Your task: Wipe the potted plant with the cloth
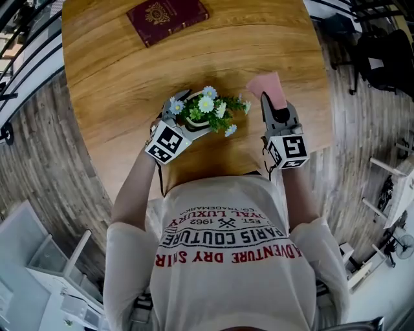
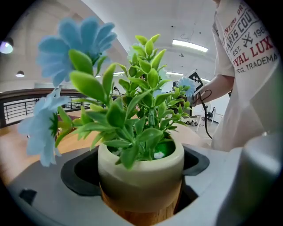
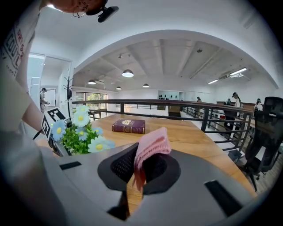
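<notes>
A small potted plant [image 1: 206, 110] with green leaves and pale blue flowers stands near the round wooden table's front edge. Its cream pot [image 2: 140, 174] with a wooden base sits between the jaws of my left gripper [image 1: 187, 116], which is shut on it. To its right my right gripper [image 1: 272, 103] is shut on a pink cloth [image 1: 266, 85], and the cloth [image 3: 150, 148] sticks up from between the jaws. In the right gripper view the plant [image 3: 82, 134] lies a short way to the left of the cloth, not touching it.
A dark red book [image 1: 167, 19] lies at the table's far side, seen too in the right gripper view [image 3: 128, 126]. The round table [image 1: 116, 71] ends close to my body. A black railing [image 3: 185, 110] runs behind it.
</notes>
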`<state>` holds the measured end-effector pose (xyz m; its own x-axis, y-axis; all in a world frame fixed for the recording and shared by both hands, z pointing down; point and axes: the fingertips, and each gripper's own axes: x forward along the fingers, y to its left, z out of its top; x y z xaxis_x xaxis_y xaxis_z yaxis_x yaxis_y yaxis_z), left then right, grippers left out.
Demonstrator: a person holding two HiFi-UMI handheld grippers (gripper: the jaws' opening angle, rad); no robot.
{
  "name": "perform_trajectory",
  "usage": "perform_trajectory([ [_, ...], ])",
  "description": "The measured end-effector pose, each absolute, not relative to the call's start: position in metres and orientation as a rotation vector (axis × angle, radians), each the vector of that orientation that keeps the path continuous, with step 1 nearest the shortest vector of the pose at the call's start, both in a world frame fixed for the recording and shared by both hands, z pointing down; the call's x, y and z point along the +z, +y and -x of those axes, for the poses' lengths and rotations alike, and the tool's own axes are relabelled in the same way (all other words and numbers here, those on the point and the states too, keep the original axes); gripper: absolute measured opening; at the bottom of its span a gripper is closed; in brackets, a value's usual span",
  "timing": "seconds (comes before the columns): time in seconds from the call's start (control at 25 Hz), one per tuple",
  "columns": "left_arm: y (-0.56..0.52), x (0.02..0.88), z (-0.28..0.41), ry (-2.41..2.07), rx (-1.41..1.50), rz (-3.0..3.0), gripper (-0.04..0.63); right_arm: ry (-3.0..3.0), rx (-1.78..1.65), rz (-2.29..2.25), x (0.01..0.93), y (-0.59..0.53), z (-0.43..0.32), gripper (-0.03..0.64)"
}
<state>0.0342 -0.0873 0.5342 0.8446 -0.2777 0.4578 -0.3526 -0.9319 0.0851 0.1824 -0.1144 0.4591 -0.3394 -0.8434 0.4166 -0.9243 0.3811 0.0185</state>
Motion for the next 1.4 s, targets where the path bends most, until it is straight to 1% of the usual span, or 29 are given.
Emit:
perform_trajectory([
  [0.32, -0.09, 0.551, -0.032, -0.491, 0.684, -2.877, 0.522, -2.258, 0.322, -1.606, 0.459, -0.121, -0.195, 0.036],
  [0.8, -0.101, 0.551, -0.024, -0.661, 0.614, -2.825, 0.523, -2.287, 0.273, -1.522, 0.458, -0.109, -0.159, 0.037],
  [1.04, -0.097, 0.553, -0.007, -0.745, 0.616, -2.789, 0.523, -2.299, 0.259, -1.55, 0.449, -0.107, -0.152, 0.037],
  [1.2, -0.09, 0.538, 0.009, -0.832, 0.539, -2.781, 0.523, -2.313, 0.239, -1.586, 0.437, -0.104, -0.148, 0.037],
  [1.4, -0.08, 0.518, 0.029, -0.931, 0.567, -2.768, 0.522, -2.359, 0.194, -1.59, 0.415, -0.1, -0.135, 0.037],
])
